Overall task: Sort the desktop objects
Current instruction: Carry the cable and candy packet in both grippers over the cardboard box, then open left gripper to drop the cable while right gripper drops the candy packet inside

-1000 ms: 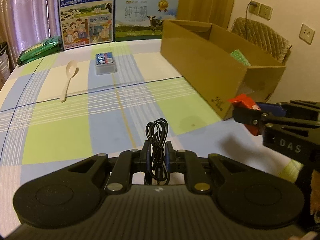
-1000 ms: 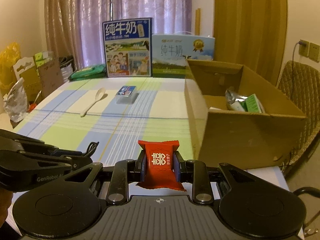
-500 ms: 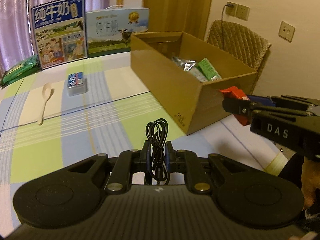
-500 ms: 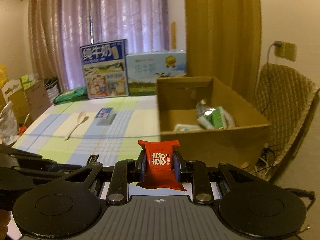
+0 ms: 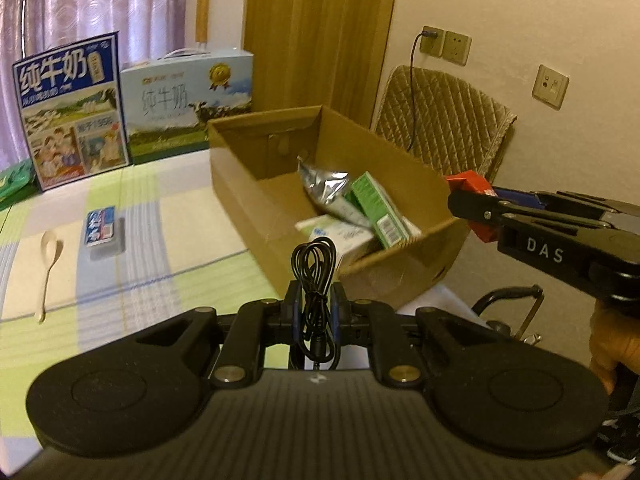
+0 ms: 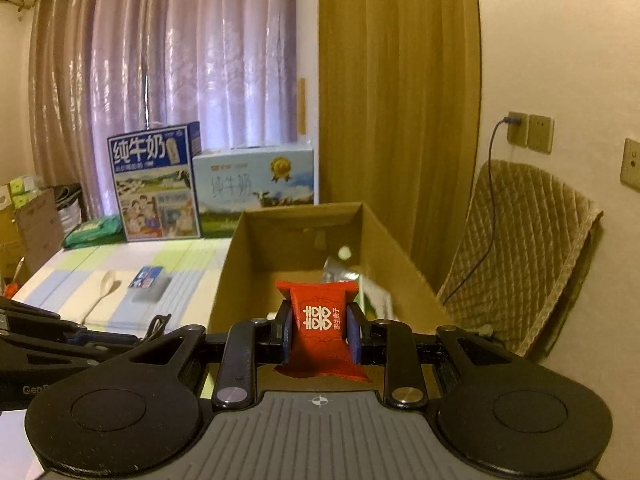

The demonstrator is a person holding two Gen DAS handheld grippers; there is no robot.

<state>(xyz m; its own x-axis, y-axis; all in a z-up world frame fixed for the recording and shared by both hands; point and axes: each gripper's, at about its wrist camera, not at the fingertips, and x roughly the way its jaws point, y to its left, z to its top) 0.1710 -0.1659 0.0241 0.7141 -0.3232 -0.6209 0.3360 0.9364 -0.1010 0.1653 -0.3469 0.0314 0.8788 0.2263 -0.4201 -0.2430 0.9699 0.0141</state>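
Your left tongs (image 5: 314, 316) clenched on coiled cable (image 5: 313, 276), held short of cardboard box (image 5: 276, 204) rim; your right tongs (image 6: 319, 334) grasping red packet (image 6: 318, 320) near box opening, likely for dropping in; spoon (image 5: 48, 264) waits on bench (image 5: 168, 264).

Green packet (image 5: 14, 182) cut off by left-wrist frame edge; red candy packet (image 6: 318, 320) hides the box floor behind it; print on green carton (image 5: 378, 210) blurred, unreadable; white item (image 5: 340, 236) possibly a carton, partly buried.
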